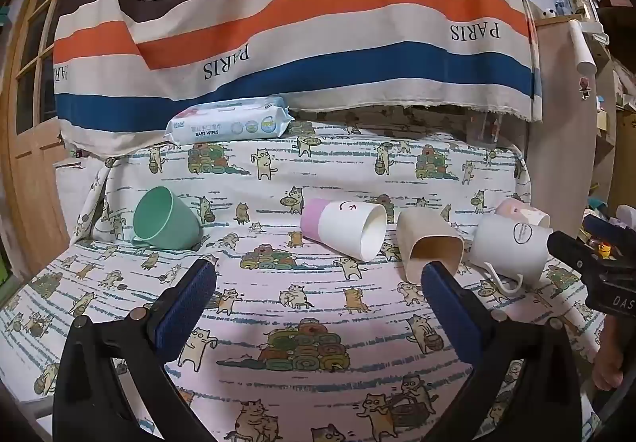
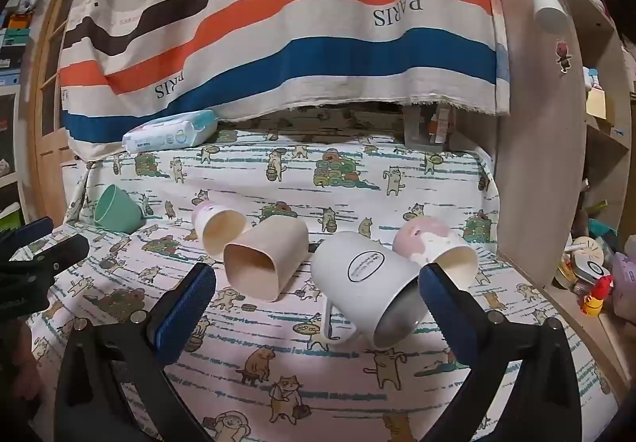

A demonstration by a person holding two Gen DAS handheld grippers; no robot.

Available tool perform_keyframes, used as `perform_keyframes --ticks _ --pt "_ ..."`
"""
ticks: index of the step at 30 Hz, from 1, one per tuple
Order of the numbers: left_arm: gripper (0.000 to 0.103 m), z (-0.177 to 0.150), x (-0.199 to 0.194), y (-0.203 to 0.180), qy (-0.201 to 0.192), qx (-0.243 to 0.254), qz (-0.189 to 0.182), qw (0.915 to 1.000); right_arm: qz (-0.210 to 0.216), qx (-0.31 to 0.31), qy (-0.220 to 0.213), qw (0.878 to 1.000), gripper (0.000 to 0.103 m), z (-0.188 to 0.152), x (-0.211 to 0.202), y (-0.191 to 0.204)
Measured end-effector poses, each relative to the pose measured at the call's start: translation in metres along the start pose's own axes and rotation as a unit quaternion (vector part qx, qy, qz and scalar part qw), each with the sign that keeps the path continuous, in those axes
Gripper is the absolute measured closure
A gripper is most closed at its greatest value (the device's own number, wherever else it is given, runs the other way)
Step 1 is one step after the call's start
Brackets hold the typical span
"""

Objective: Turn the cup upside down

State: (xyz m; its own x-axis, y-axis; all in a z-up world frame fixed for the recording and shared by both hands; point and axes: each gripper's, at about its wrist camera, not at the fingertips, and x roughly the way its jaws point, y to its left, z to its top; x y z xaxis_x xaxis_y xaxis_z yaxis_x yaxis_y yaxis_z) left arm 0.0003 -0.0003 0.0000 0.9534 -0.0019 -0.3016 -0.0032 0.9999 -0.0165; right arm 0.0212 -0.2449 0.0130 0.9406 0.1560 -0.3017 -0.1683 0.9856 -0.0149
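- White mug (image 2: 365, 283) lies on its side, mouth toward the camera, just ahead of the right gripper (image 2: 314, 291), close to its right-hand jaw.
- Both jaw pairs wide open, empty; left gripper (image 1: 318, 285) faces bare cloth.
- Advice: shift right, straddle the mug body, avoid its handle, rotate rim down.
- Count: five cups on the desk (image 2: 278, 354): green, pink-white, beige, mug, pink.

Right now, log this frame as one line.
left gripper: open, empty | right gripper: open, empty | five cups on their sides on the cat-print cloth | white mug nearest right jaws | none flipped
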Motion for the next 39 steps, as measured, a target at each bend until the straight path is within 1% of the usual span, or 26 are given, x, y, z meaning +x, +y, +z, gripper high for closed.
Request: perform_keyframes --ticks 1,4,8,9,11,17,39 --pt "0.000 0.000 0.000 0.000 0.000 0.001 -0.002 1.0000 0.008 0.027 0.003 1.000 0.000 0.000 0.000 -0.003" --pt "0.000 0.000 -0.001 -0.002 -0.001 0.005 -0.011 0.9999 0.004 0.016 0.004 1.000 0.000 0.000 0.001 -0.002" --pt "0.000 0.006 -0.003 -0.010 -0.003 0.005 -0.004 1.0000 0.005 0.016 0.004 1.000 0.000 0.000 0.001 -0.003" --pt "0.000 0.004 -0.001 -0.003 -0.001 0.000 -0.001 1.0000 0.005 0.016 0.004 1.000 0.000 0.000 0.001 -0.003" --pt "0.000 0.003 -0.001 0.000 0.000 -0.005 0.003 1.0000 0.004 0.015 0.004 1.000 0.000 0.000 0.002 -0.004" --pt "0.000 0.001 -0.002 -0.002 -0.003 0.003 0.002 1.0000 0.004 0.015 0.004 1.000 0.000 0.000 0.001 -0.003" --pt "0.000 -0.001 0.001 -0.001 0.001 0.003 0.009 1.0000 0.004 0.015 0.005 1.000 0.000 0.000 0.001 -0.003"
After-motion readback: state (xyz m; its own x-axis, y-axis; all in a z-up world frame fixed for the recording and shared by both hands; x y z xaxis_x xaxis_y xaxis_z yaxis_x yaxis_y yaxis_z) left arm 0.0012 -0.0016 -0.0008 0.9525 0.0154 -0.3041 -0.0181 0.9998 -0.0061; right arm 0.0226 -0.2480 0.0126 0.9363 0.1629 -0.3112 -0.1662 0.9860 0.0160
